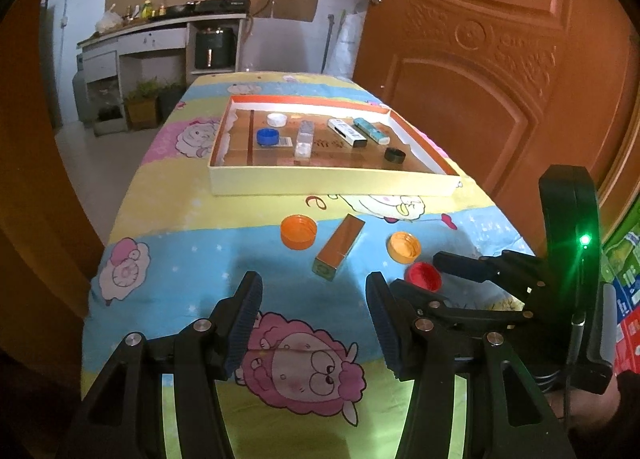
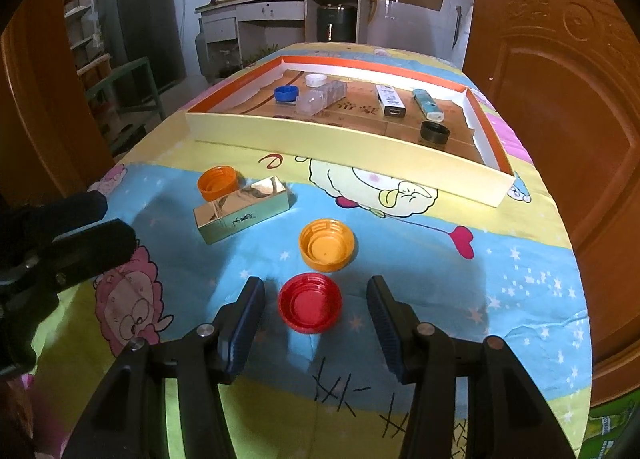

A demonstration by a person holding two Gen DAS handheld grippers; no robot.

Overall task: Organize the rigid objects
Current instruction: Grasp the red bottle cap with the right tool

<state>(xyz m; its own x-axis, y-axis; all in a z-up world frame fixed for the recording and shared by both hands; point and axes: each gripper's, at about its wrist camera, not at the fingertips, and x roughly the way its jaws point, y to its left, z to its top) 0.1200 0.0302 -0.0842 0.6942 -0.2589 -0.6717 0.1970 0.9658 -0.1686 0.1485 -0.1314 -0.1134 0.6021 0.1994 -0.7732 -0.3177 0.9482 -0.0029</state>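
Observation:
On the cartoon-sheep cloth lie an orange cap [image 1: 298,233], a gold box [image 1: 340,247], a yellow-orange cap [image 1: 403,246] and a red cap [image 1: 423,276]. My left gripper [image 1: 314,279] is open just short of the gold box's near end, with nothing between its fingers. In the right wrist view my right gripper [image 2: 315,283] is open around the red cap [image 2: 310,305], pads apart from it. The yellow-orange cap [image 2: 327,245] sits just beyond it, with the gold box [image 2: 244,207] and orange cap [image 2: 218,183] to the left. The left gripper [image 2: 119,219] shows at the left edge.
A shallow cream tray [image 1: 332,183] [image 2: 360,143] stands farther back, holding blue, white and black caps, a clear case and two slim boxes. A brown door [image 1: 500,79] is close on the right. The table edge drops off at left. Kitchen counter at the back.

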